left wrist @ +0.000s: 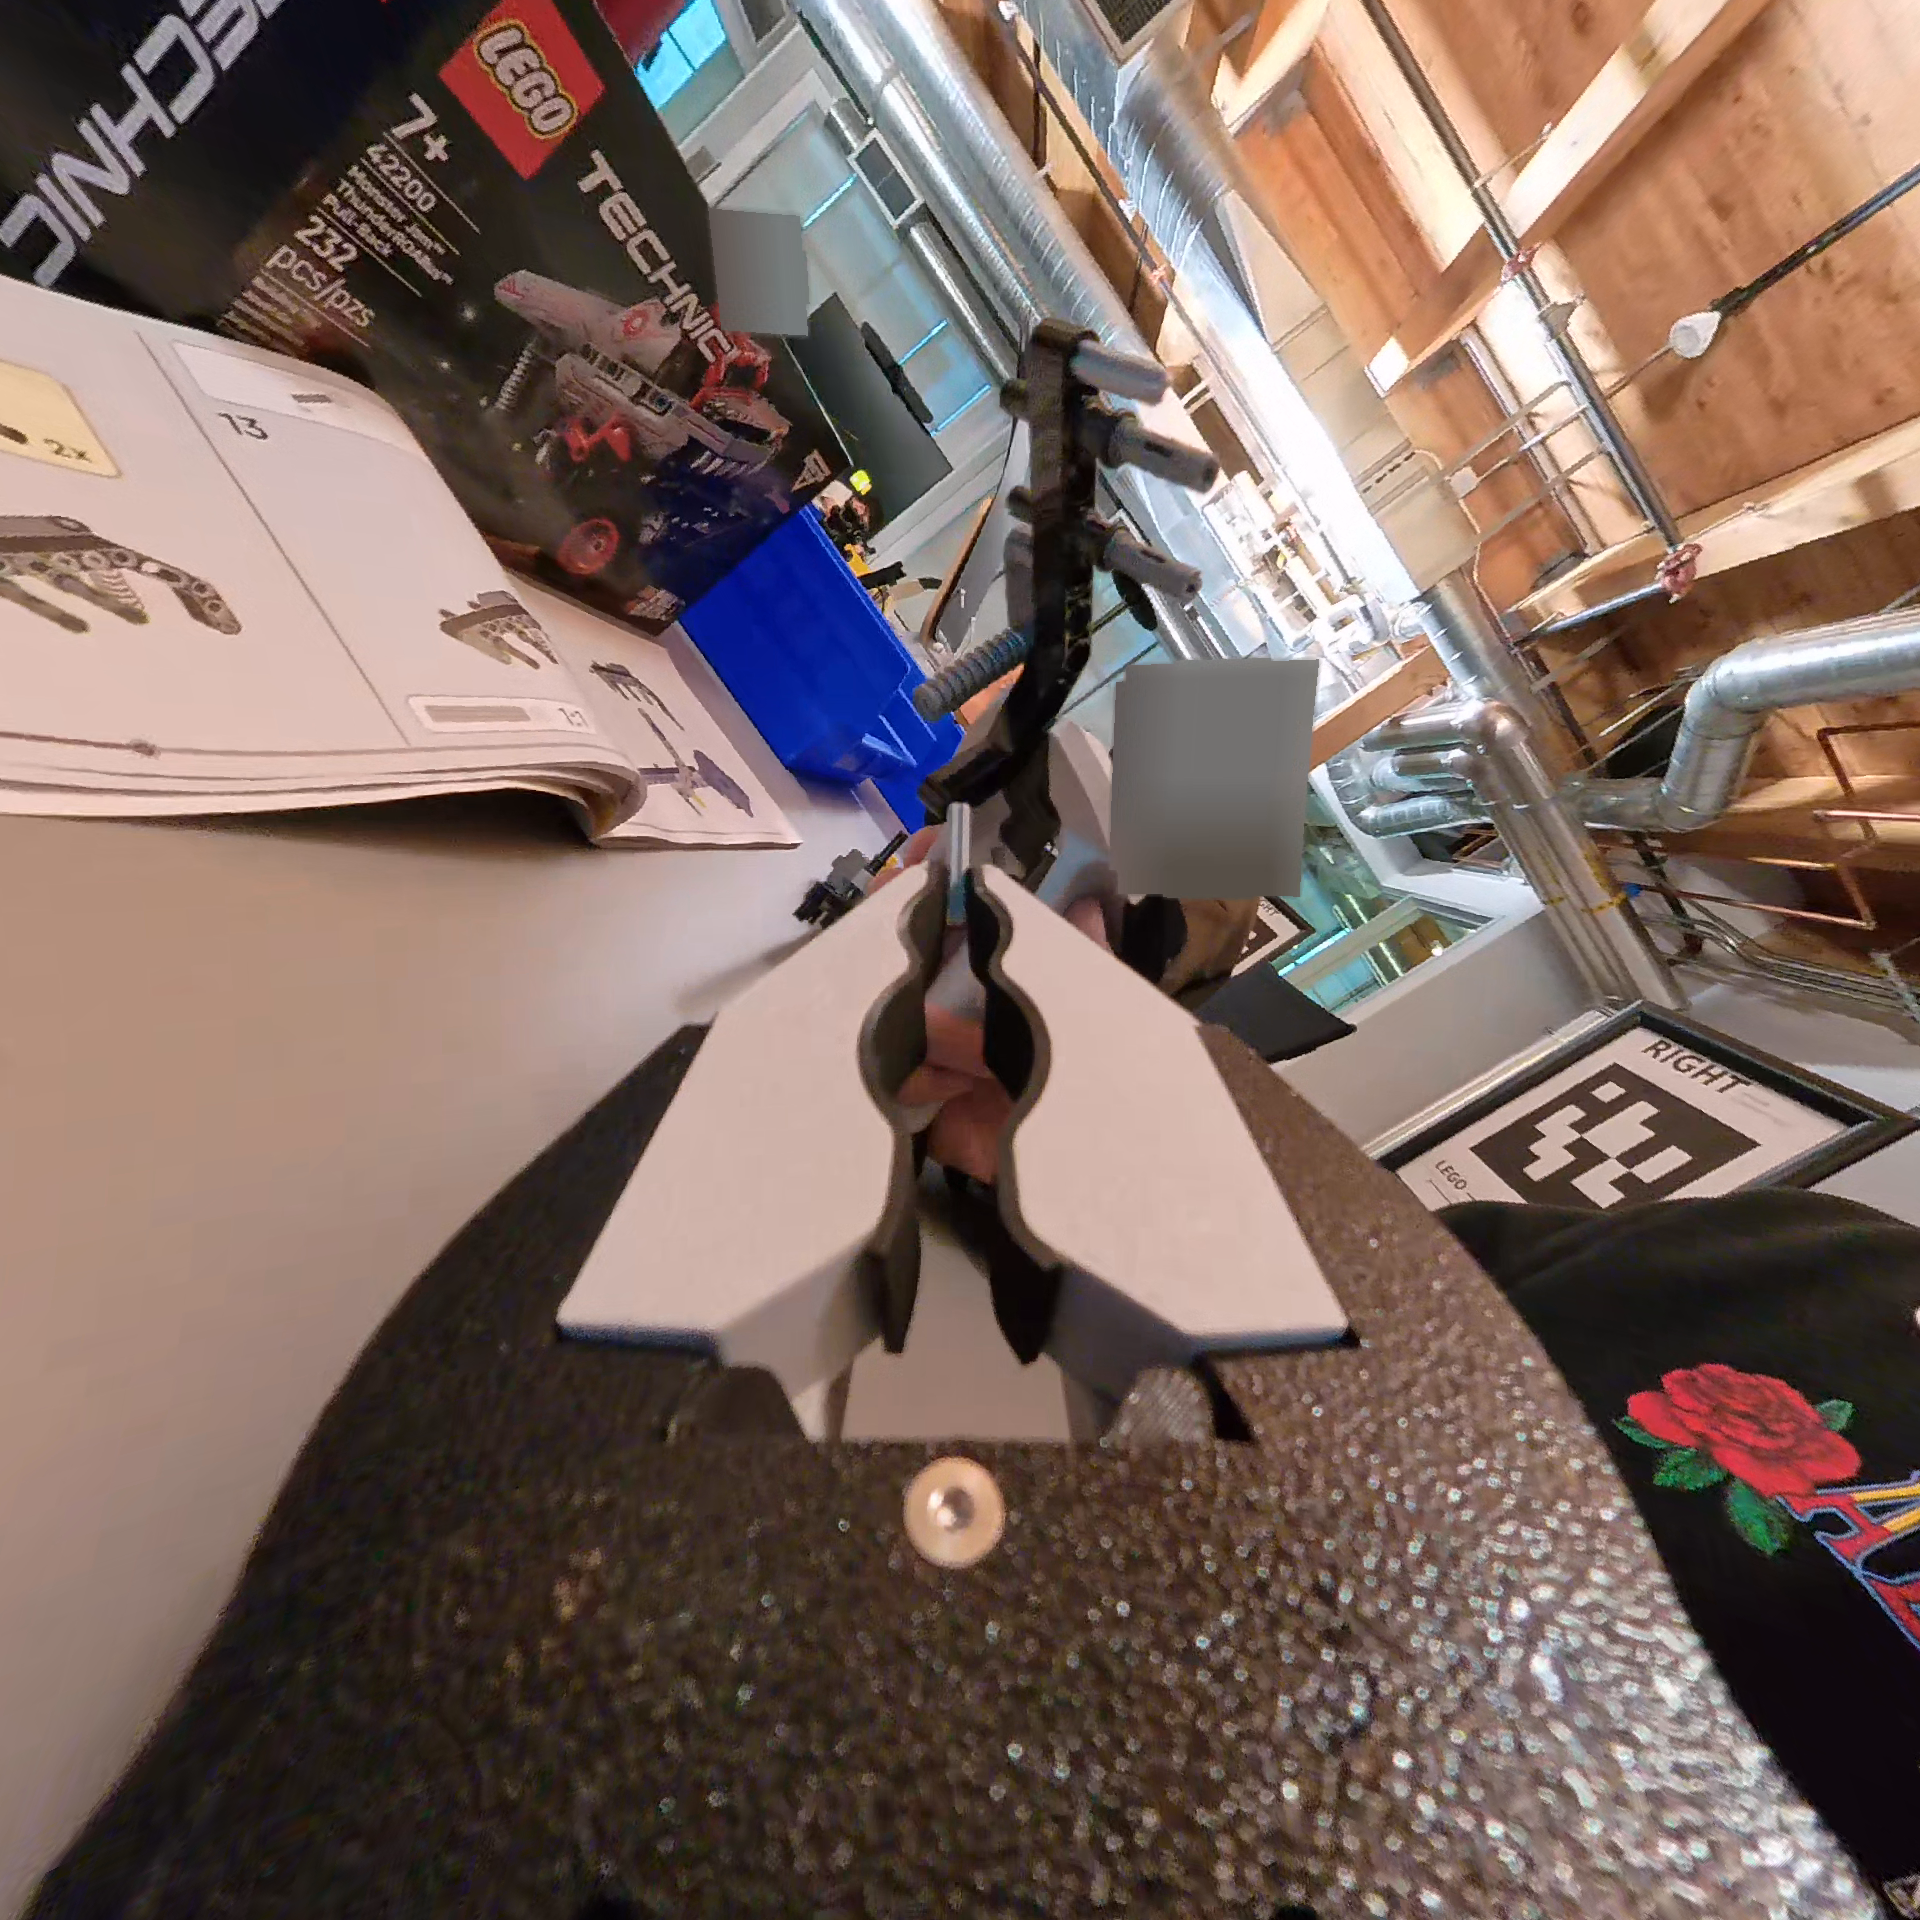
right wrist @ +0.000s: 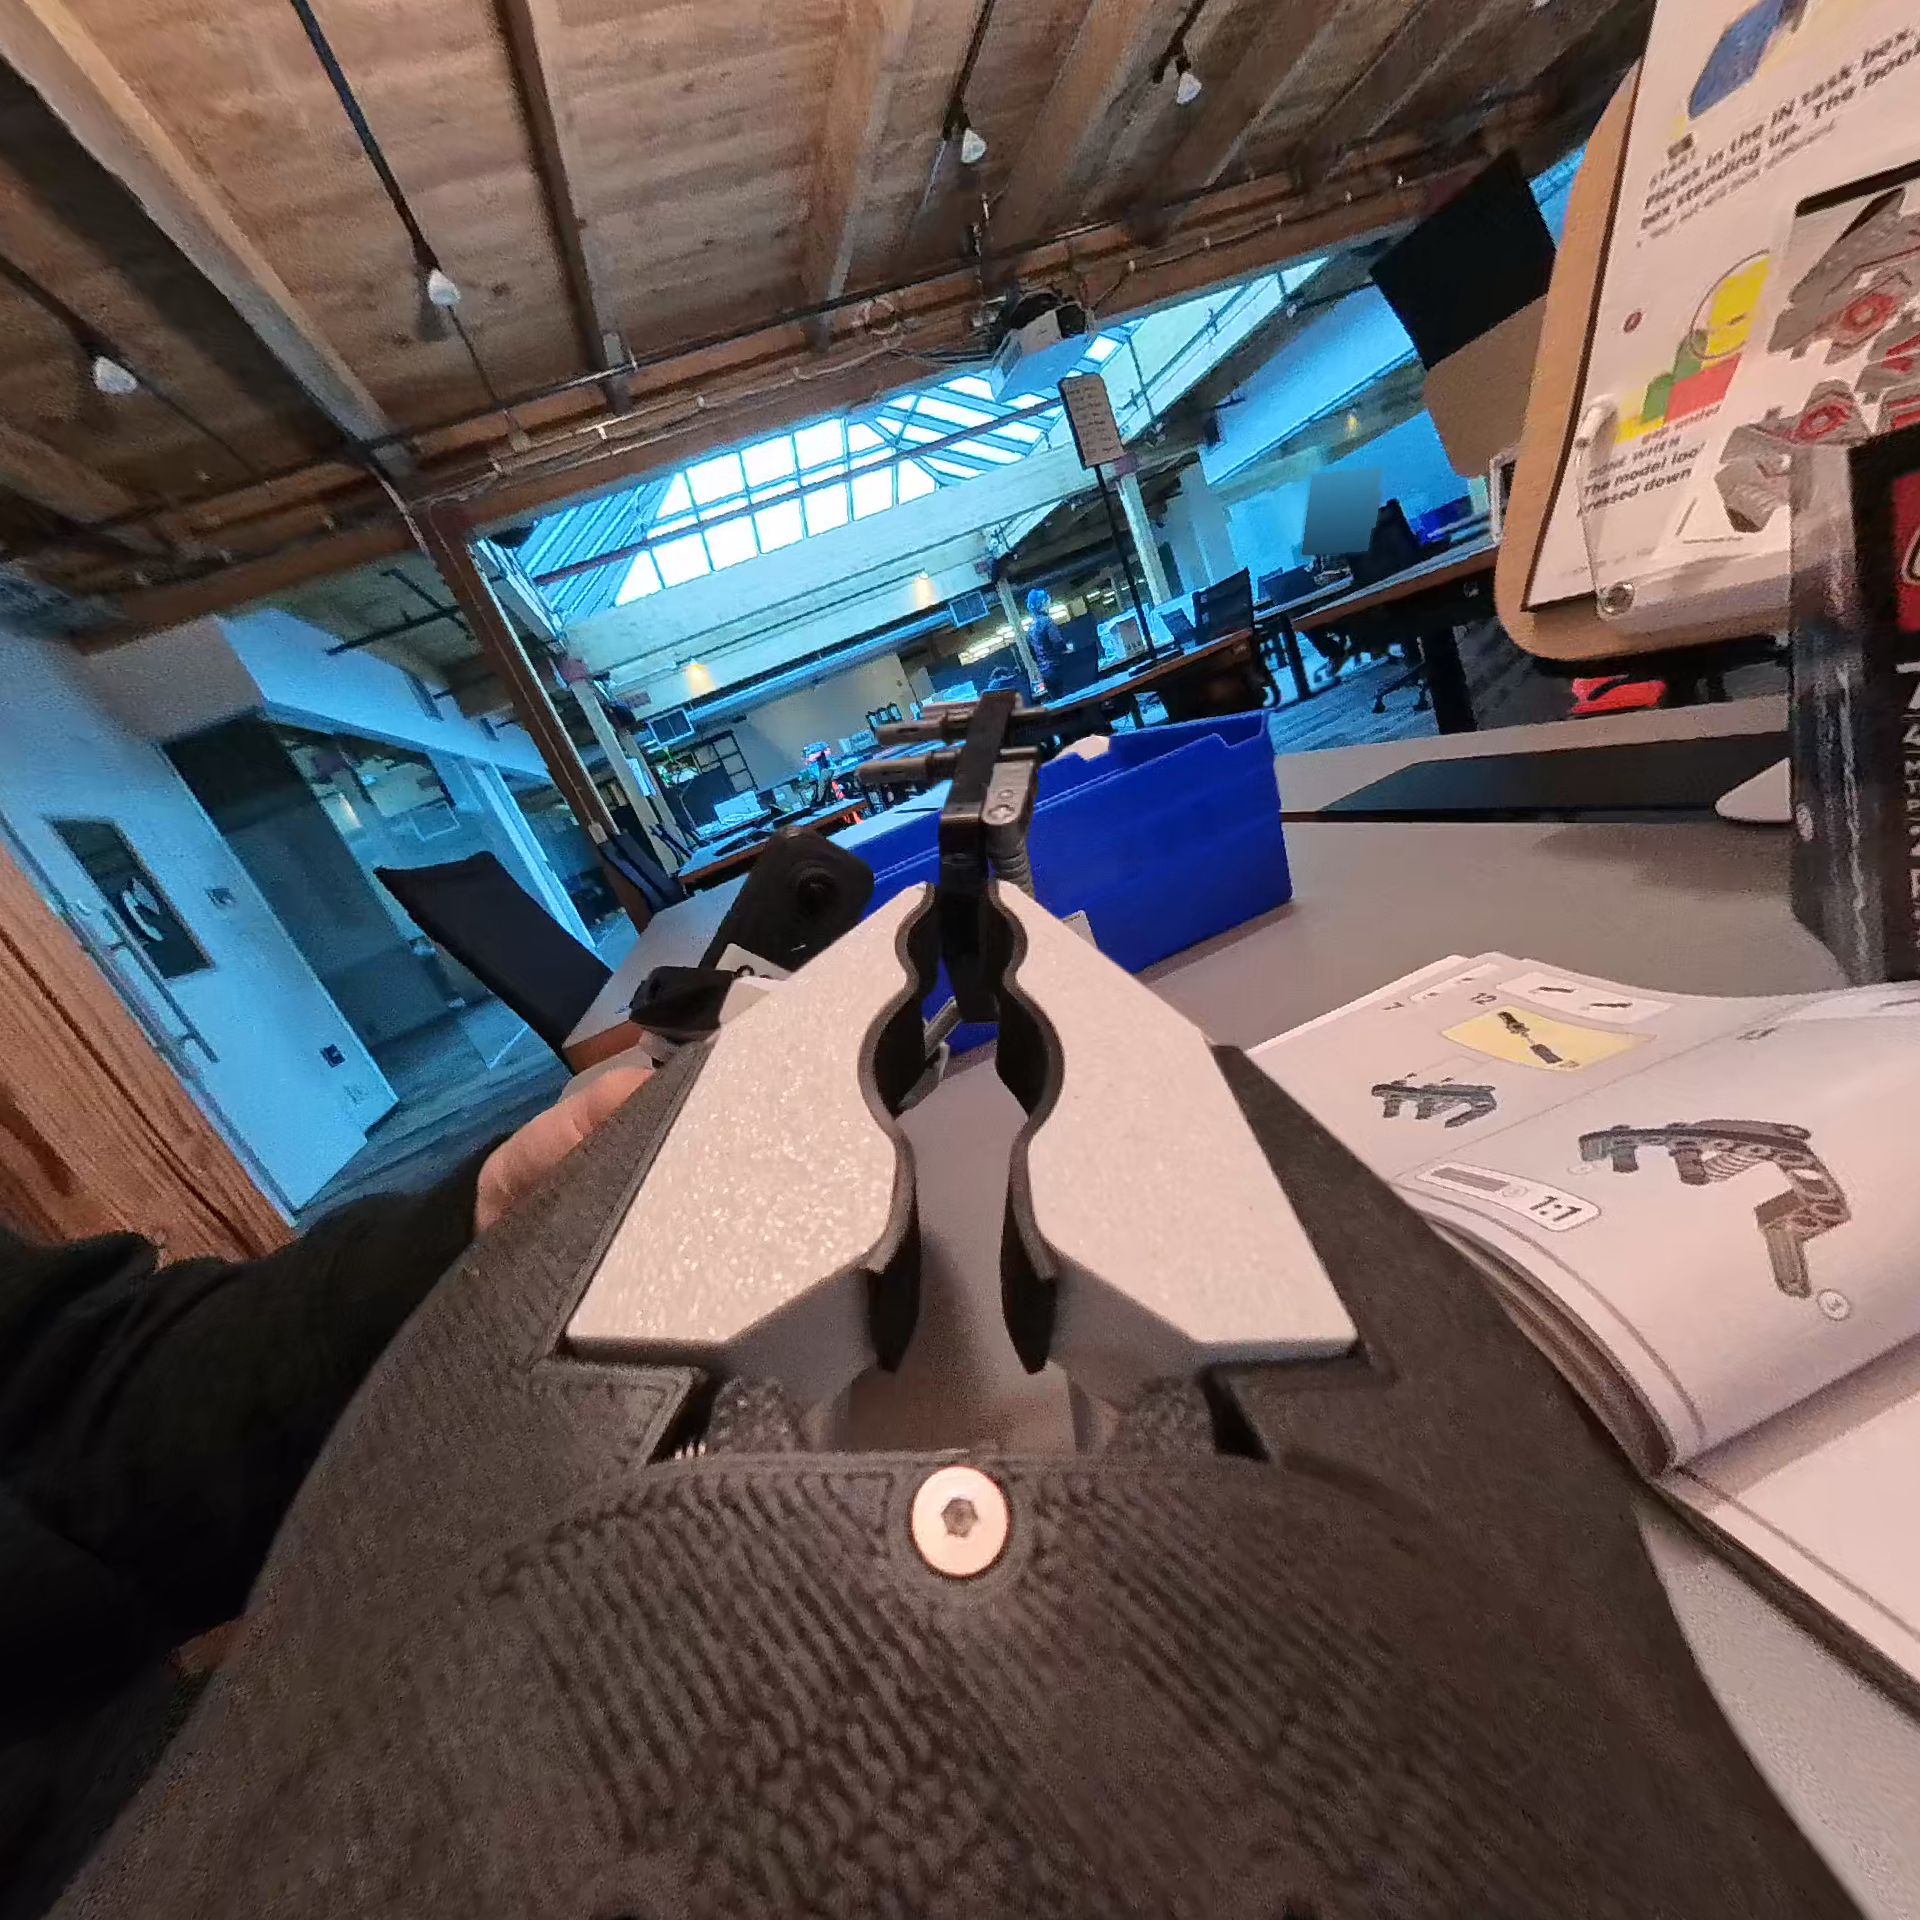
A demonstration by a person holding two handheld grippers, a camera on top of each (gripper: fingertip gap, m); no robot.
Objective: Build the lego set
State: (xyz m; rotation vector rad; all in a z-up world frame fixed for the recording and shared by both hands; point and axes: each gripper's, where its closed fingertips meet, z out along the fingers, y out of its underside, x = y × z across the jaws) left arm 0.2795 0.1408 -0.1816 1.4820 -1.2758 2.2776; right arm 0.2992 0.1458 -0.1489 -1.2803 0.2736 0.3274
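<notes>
My right gripper point(right wrist: 966, 920) is shut on the lower end of a black lego beam assembly point(right wrist: 977, 800). The assembly stands up from the jaws, with grey pins sticking out sideways near its top. It also shows in the left wrist view point(left wrist: 1055, 520), curved, with several grey pins and a ribbed grey axle. My left gripper point(left wrist: 958, 888) is shut on a small thin grey lego piece point(left wrist: 958, 847). The tip of that piece reaches the bottom end of the black assembly. The left gripper's dark body point(right wrist: 800, 904) shows just left of the right fingers.
An open instruction booklet point(left wrist: 312, 623) point(right wrist: 1662, 1143) lies on the grey table. The dark lego box point(left wrist: 468, 260) point(right wrist: 1860, 727) stands behind it. A blue bin point(left wrist: 821, 665) point(right wrist: 1143, 831) sits at the far edge. Small loose pieces point(left wrist: 842, 883) lie near it. A framed marker card point(left wrist: 1621, 1132) lies to the right.
</notes>
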